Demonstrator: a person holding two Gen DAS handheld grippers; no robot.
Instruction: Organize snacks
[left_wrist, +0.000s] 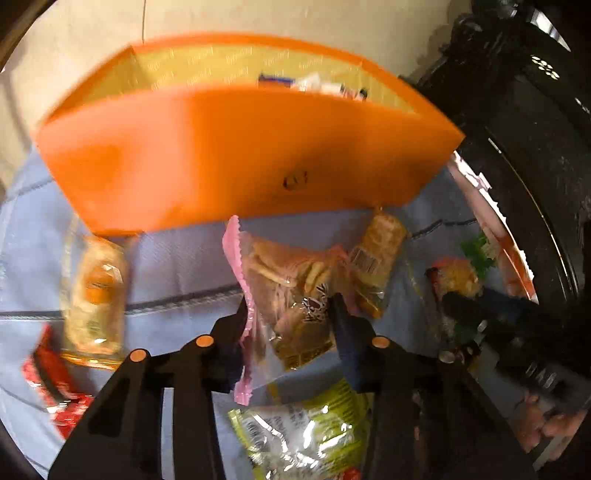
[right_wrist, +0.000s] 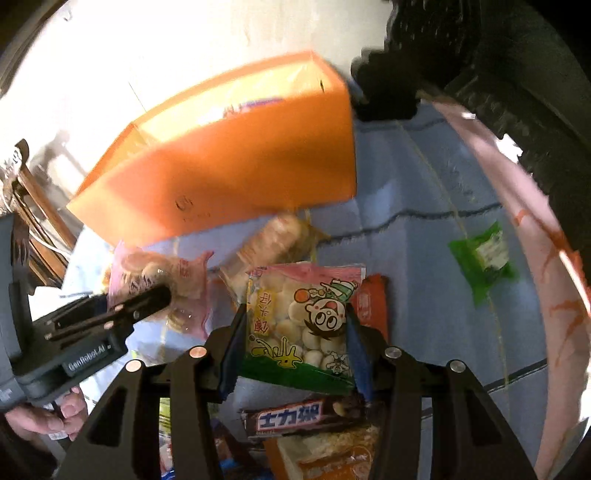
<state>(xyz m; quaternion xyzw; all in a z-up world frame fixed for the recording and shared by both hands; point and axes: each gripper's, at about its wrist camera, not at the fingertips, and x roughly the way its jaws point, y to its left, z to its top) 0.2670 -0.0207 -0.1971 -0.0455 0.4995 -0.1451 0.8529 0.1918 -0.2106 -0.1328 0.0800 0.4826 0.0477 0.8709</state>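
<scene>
An open orange box (left_wrist: 240, 155) stands at the back of a blue cloth, with a few snacks inside (left_wrist: 314, 84); it also shows in the right wrist view (right_wrist: 229, 173). My left gripper (left_wrist: 291, 306) is shut on a pink-edged clear snack bag (left_wrist: 291, 291), held above the cloth in front of the box. My right gripper (right_wrist: 295, 325) is shut on a pink and green bag of white puffs with a cartoon face (right_wrist: 301, 325). The left gripper also shows in the right wrist view (right_wrist: 147, 299), still on the pink bag (right_wrist: 177, 280).
Loose snacks lie on the blue cloth (right_wrist: 424, 258): a chocolate bar (right_wrist: 306, 415), a green packet (right_wrist: 484, 258), an orange packet (right_wrist: 373, 302), a yellow-green bag (left_wrist: 303, 432), a red packet (left_wrist: 55, 384), clear biscuit packs (left_wrist: 96, 295). A dark chair (left_wrist: 524, 129) stands at right.
</scene>
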